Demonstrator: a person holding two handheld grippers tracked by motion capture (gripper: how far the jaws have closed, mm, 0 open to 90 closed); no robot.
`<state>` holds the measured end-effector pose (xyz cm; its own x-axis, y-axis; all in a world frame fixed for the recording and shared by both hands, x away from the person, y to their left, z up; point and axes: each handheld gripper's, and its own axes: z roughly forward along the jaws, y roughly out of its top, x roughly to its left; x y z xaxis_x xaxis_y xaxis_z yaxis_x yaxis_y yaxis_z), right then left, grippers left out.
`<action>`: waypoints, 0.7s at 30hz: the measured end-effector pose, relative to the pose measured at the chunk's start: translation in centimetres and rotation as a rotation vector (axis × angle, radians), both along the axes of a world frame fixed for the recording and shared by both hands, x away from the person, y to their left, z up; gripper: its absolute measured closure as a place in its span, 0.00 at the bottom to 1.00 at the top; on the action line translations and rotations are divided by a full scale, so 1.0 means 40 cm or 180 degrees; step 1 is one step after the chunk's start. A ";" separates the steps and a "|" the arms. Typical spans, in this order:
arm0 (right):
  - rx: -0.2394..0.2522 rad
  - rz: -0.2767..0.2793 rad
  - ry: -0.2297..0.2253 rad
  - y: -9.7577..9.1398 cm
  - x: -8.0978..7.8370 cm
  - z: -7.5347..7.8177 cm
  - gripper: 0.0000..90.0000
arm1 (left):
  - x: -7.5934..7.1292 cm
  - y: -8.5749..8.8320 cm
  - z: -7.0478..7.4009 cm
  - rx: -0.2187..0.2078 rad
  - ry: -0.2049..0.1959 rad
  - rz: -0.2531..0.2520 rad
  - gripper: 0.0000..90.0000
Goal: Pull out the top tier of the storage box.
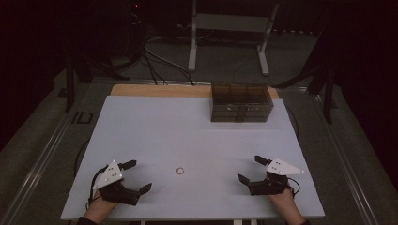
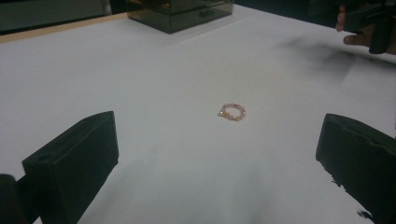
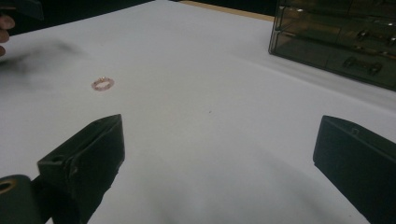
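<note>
Both grippers stand wide and empty near the table's (image 1: 141, 122) front edge; the left gripper (image 1: 134, 176) points at the small pink beaded ring (image 1: 180, 171), which lies flat dead ahead between its jaws in its own view (image 2: 232, 112); the right gripper (image 1: 250, 169) sits farther off, so the left looks nearer; the dark drawer box (image 1: 241, 103) waits at the back.

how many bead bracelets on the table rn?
1. The bead bracelet lies flat on the white table, near the front edge between the left gripper and the right gripper. The dark drawer box could hide more.
</note>
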<state>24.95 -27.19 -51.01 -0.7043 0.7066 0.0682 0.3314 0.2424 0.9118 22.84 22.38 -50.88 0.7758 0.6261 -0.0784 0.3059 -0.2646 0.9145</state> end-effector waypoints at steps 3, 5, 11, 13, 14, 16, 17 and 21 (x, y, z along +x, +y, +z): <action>-0.0029 -0.0014 0.0020 -0.001 0.002 -0.004 0.03 | 0.000 -0.003 0.000 0.0029 -0.0018 0.0022 0.00; -0.0058 -0.0009 0.0037 0.000 0.003 -0.007 0.03 | 0.000 0.000 0.004 -0.0002 -0.0051 0.0056 0.00; -0.0094 0.0044 0.0057 0.002 0.000 -0.008 0.03 | 0.001 0.004 0.006 -0.0048 -0.0081 0.0107 0.00; -0.0113 0.0069 0.0085 0.004 0.000 -0.009 0.03 | -0.001 0.005 0.005 -0.0034 -0.0075 0.0105 0.00; -0.0118 0.0069 0.0084 0.005 0.000 -0.009 0.03 | -0.001 0.005 0.005 -0.0034 -0.0075 0.0105 0.00; -0.0115 0.0073 0.0077 0.007 -0.001 -0.008 0.03 | -0.001 0.006 0.004 -0.0034 -0.0056 0.0099 0.00; -0.0107 0.0114 0.0083 0.010 -0.002 -0.007 0.03 | -0.003 0.007 0.004 -0.0016 -0.0060 0.0091 0.00; -0.0135 0.0166 0.0088 0.016 -0.005 -0.007 0.03 | -0.007 0.011 0.006 -0.0050 -0.0080 0.0101 0.00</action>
